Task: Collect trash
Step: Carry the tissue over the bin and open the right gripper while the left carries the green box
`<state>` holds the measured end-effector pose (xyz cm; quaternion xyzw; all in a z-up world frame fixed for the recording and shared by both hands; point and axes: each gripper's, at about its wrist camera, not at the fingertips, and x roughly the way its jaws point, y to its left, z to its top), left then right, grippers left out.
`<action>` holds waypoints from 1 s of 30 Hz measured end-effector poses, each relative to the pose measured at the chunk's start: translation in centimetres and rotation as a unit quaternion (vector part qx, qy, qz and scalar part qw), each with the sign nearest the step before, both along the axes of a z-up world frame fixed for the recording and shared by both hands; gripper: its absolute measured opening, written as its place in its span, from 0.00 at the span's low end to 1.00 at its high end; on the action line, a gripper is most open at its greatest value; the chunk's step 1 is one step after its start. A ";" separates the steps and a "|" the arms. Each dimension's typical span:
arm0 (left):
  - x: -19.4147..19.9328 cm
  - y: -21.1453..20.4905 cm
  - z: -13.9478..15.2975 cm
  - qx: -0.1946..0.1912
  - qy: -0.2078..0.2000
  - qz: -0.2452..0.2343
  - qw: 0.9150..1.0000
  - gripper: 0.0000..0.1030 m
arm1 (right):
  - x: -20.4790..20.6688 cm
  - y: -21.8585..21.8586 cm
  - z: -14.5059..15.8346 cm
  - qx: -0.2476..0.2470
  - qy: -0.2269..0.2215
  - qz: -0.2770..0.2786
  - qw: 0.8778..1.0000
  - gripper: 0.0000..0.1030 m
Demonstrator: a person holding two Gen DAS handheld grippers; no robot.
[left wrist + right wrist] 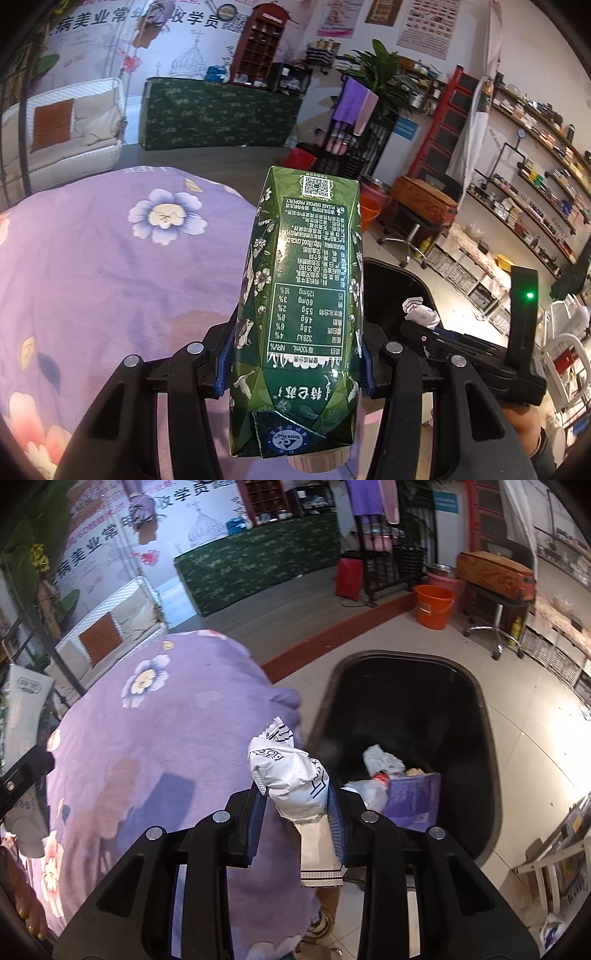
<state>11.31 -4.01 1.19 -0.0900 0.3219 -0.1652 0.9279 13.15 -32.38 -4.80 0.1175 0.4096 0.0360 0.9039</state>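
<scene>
1. The left gripper [295, 354] has its jaws clamped on a green milk carton [301, 295]. The blue pads press the carton's two narrow sides near its capped end, and its long axis runs straight out along the fingers, away from the camera.

2. The right gripper [297, 812] has its jaws closed on a crumpled white paper wrapper [291, 779]. The wad bulges forward of the pads, and a flat tan strip of the same packet hangs back toward the camera.

3. Both loads hover at the edge of the tabletop [110, 266], which is covered by a purple floral cloth. Neither piece of trash rests on it.

4. The black trash bin [476, 716] stands on the tiled floor just beyond that edge. It already holds some crumpled paper and a purple booklet [415, 797].

5. From the right jaws the bin's opening lies ahead and to the right, just past the wrapper. By my reading this hand is the nearer one and needs only a short reach to be over the opening.

6. In the left wrist view the bin's rim [417, 273] shows to the right of the carton, beyond the right gripper's body. The carton would have to travel sideways to the right before it is dropped.

7. The risk I see is crowding, since both hands converge on one opening.
</scene>
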 end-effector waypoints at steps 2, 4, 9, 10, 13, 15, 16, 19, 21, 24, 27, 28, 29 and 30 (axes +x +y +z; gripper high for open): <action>-0.1 -0.9 -0.1 0.003 0.001 -0.016 1.000 0.48 | 0.3 -0.9 -0.7 -0.001 0.008 -0.012 1.000 0.31; -0.1 -1.7 -0.2 0.004 0.001 -0.027 1.000 0.48 | 0.6 -1.7 -1.2 -0.004 0.013 -0.023 1.000 0.31; 0.0 -3.5 -0.7 0.009 0.006 -0.055 0.998 0.48 | 1.9 -3.9 -3.1 -0.010 0.035 -0.055 0.998 0.31; -0.1 -3.6 -0.8 0.010 0.007 -0.059 0.998 0.48 | 2.2 -4.3 -3.5 -0.009 0.041 -0.062 0.997 0.31; -0.2 -4.4 -1.0 0.016 0.008 -0.072 0.997 0.48 | 2.8 -5.1 -4.8 -0.009 0.056 -0.073 0.996 0.31; -0.2 -4.8 -1.1 0.017 0.011 -0.079 0.997 0.48 | 3.1 -5.2 -5.4 -0.010 0.063 -0.076 0.995 0.31; -0.3 -4.9 -1.1 0.018 0.012 -0.081 0.996 0.48 | 3.3 -5.2 -5.8 -0.008 0.067 -0.077 0.995 0.31; -0.3 -5.3 -1.3 0.021 0.014 -0.087 0.996 0.48 | 3.4 -5.2 -6.6 -0.007 0.072 -0.081 0.994 0.37; -0.3 -5.5 -1.4 0.022 0.016 -0.091 0.995 0.48 | 3.5 -5.4 -7.0 -0.005 0.073 -0.085 0.994 0.49; -0.3 -5.9 -1.5 0.027 0.017 -0.096 0.995 0.48 | 3.3 -5.4 -6.9 -0.004 0.068 -0.092 0.993 0.56; -0.4 -6.2 -1.6 0.028 0.020 -0.101 0.994 0.48 | 3.0 -5.5 -6.6 -0.003 0.064 -0.092 0.994 0.57; -0.3 -6.3 -1.7 0.029 0.021 -0.103 0.994 0.48 | 2.8 -5.6 -6.3 -0.002 0.060 -0.094 0.994 0.57; -0.2 -6.5 -1.7 0.028 0.023 -0.106 0.994 0.48 | 2.7 -5.7 -6.1 -0.003 0.057 -0.095 0.994 0.58; -0.1 -6.6 -1.7 0.028 0.024 -0.107 0.994 0.48 | 2.4 -5.9 -5.7 -0.003 0.052 -0.098 0.994 0.59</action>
